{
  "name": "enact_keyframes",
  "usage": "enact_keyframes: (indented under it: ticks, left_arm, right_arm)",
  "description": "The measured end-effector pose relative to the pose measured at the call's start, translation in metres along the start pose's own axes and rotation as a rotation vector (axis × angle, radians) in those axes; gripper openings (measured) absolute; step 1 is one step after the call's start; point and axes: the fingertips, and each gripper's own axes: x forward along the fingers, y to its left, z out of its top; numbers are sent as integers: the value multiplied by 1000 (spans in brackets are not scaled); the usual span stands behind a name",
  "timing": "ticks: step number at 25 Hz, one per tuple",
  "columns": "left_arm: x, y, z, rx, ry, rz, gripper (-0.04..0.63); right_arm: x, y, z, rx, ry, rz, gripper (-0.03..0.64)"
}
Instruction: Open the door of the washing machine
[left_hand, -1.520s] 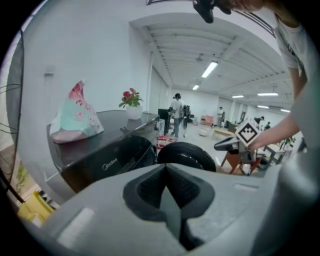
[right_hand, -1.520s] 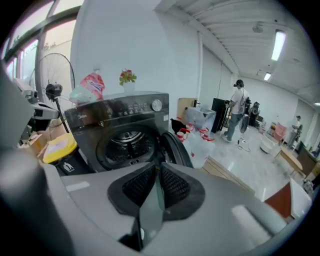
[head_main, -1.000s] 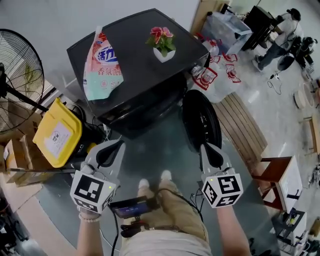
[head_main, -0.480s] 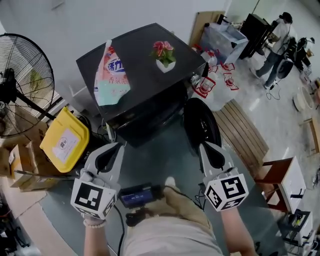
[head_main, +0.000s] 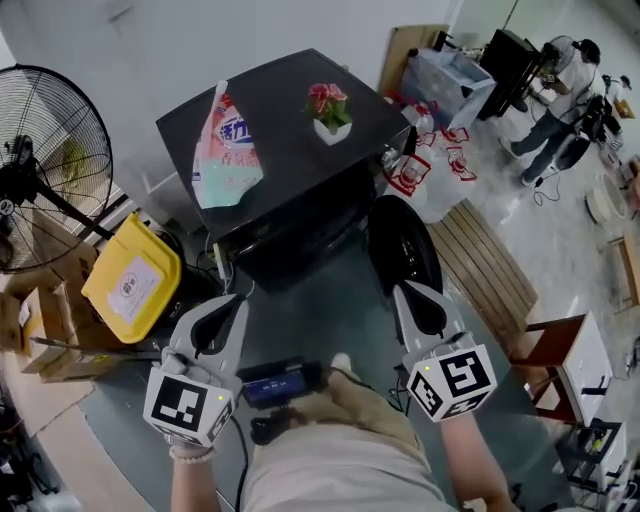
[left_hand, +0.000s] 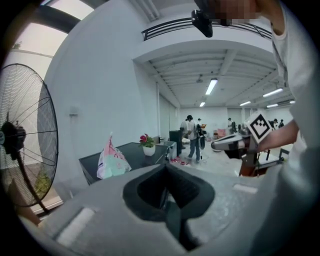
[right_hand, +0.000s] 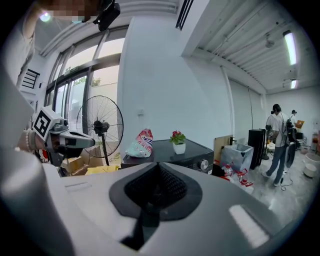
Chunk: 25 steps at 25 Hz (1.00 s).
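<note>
The black washing machine stands ahead of me with its round door swung open to the right. A pink detergent bag and a small flower pot sit on its top. My left gripper hangs shut and empty in front of the machine's lower left. At the near edge of the open door my right gripper is also shut and empty; I cannot tell whether it touches the door. From the left gripper view the machine lies beyond the shut gripper. It also shows in the right gripper view, past the right gripper.
A standing fan and a yellow bin are at the left. A slatted wooden bench and a stool stand at the right. Red-and-white bags, a plastic box and people are at the back right.
Both grippers have risen a little, still shut. The view has shifted, so more of the fan shows. The door stays open.
</note>
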Motion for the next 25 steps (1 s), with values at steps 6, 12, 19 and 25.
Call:
enact_keyframes:
  ticks: [6,12,19,25]
  left_arm:
    - [-2,-2,-3,-11,2,-2,-6]
    - [-3,-3,-5,-10,10,-1,-6]
    - [-2,-4,-10,-18,21,-1,-6]
    - [-4,-6,-12,-22,22,-2,-6]
  right_arm:
    - [3,8,5,-4,-16,16,5]
    - [4,11,8,-13,-20,24,5]
    - [5,12,6,-20,-11,27,5]
    - [3,13,3,-23,-3,28,5]
